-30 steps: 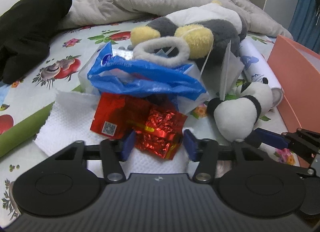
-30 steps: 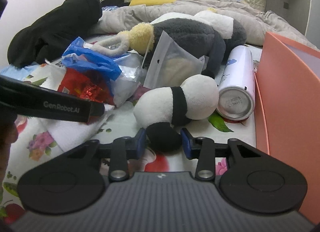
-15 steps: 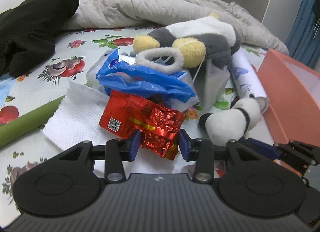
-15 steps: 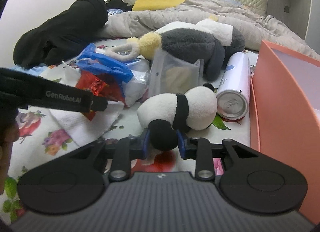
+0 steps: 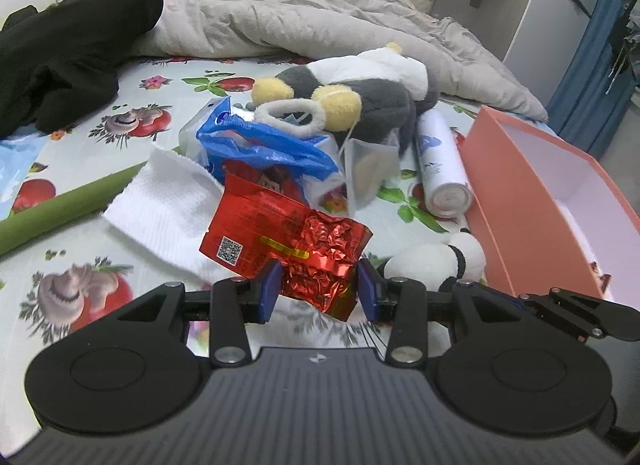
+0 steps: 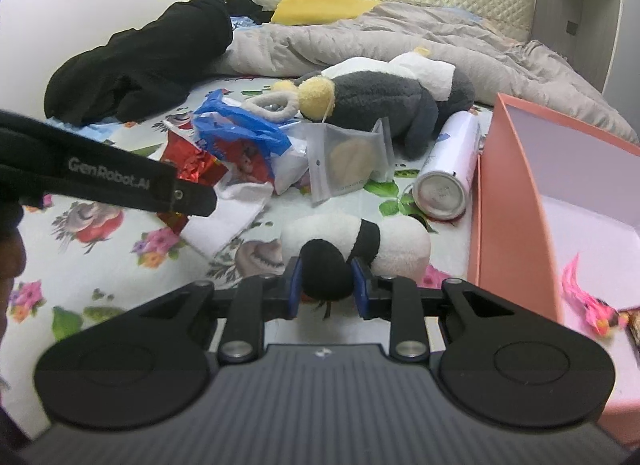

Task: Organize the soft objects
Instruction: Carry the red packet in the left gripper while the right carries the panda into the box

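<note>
On the flowered bed sheet (image 5: 132,137) lies a big grey plush toy (image 6: 384,101), and at the right stands an open pink box (image 6: 512,193). The right gripper (image 6: 323,283) pinches the small panda toy (image 6: 356,241) by its black end, beside the box. The left gripper (image 5: 318,291) has just closed on the red foil packet (image 5: 280,241), lifted above the white towel (image 5: 168,197).

A white spray can (image 6: 448,169) lies beside a green paper roll's (image 5: 60,209) floral bedsheet (image 5: 132,105).
</note>
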A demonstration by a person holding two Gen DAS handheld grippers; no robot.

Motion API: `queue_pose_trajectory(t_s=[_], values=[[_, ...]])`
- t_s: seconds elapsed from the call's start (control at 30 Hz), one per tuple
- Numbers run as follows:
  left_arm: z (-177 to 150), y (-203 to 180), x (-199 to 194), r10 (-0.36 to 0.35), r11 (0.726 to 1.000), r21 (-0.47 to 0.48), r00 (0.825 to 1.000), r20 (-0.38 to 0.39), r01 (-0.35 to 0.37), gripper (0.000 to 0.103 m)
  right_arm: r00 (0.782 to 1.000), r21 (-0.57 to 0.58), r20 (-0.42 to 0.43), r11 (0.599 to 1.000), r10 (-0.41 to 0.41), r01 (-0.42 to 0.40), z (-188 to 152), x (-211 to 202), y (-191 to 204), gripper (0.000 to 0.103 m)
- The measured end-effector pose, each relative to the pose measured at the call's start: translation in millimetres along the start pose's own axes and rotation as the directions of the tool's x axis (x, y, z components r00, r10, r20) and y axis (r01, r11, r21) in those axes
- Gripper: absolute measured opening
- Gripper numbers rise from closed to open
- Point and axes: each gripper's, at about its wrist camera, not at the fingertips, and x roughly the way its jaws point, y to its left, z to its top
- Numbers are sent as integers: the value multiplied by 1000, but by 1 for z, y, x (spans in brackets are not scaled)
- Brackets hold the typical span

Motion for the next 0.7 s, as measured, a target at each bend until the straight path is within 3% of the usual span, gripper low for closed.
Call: queue_pose_trajectory(t_s=[0.43,0.7], values=[[-51,-7,-51,-21,1000,-20,998,-64,20,47,998,-40,-62,999,22,-25,-33,-65,17,30],[-77,-7,-64,-57,998,-29,993,-100,54,47,991,65,-132,998,12,-4,-48,-80,9,35]])
